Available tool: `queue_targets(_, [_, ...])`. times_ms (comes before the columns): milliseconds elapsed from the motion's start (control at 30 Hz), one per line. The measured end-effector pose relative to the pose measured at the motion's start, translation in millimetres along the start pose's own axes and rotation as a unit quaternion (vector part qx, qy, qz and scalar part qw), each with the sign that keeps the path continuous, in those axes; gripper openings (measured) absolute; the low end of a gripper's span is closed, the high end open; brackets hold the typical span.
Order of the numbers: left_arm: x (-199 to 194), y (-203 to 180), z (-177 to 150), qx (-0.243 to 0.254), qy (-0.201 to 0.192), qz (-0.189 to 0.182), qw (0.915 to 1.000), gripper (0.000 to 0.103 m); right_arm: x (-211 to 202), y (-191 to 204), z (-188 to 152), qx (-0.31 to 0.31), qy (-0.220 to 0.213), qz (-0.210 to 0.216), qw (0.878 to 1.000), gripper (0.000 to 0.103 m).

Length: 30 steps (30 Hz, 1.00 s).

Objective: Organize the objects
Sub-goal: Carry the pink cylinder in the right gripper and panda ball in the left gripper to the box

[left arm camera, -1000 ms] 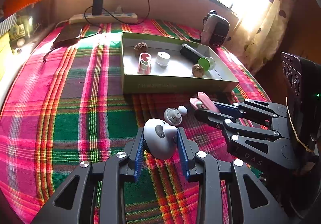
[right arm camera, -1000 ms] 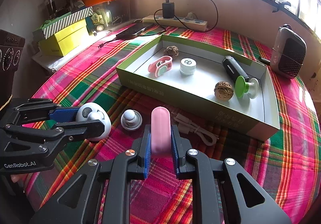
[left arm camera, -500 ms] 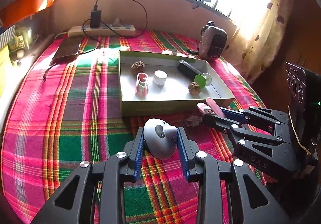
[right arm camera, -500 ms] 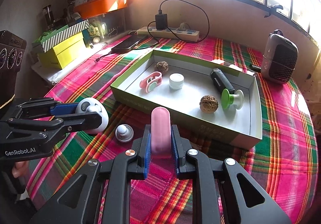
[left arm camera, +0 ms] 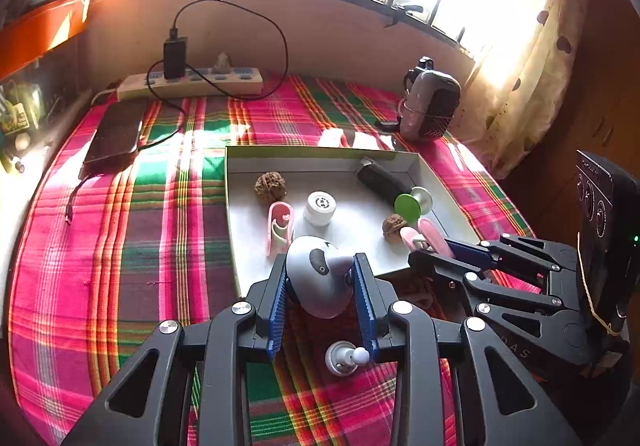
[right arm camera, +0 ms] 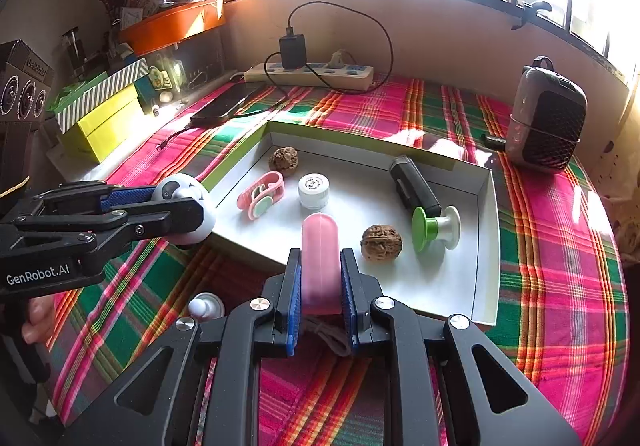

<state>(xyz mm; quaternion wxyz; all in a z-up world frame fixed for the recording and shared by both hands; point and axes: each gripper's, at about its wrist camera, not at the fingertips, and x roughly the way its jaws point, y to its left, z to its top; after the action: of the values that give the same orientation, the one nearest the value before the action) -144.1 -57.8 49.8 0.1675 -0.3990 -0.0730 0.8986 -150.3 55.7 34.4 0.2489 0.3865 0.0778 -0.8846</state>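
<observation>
Right claw (right arm camera: 320,282) pinching pink capsule (right arm camera: 320,246), long axis pointing up-frame over box (right arm camera: 486,246) near wall. Left claw (left arm camera: 320,286) clamped on grey mouse toy (left arm camera: 320,274), likewise at near wall, lower centre.

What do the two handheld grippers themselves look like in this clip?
Both match: black linkage frames with triangular cutouts, silver pivot bolts and ribbed blue finger pads. In the right wrist view, the left gripper bears white "GenRobot.AI" lettering. In the left wrist view, the right gripper shows faint embossed letters.
</observation>
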Motion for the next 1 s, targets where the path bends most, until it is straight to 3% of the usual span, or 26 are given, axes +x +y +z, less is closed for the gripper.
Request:
queue_targets(567, [53.2,7.5,52.8,0.017,0.02,-0.01,0.9996,0.029,44.0,-16.1,20.5,-0.002,0.042,0.03,0.999,0.019])
queue_targets(1000, [90.9,6.4,68.0,0.024,0.046,-0.009,0.9986,0.029,63.1,-17.0,21.7,-0.015,0.064,0.045,0.997,0.019])
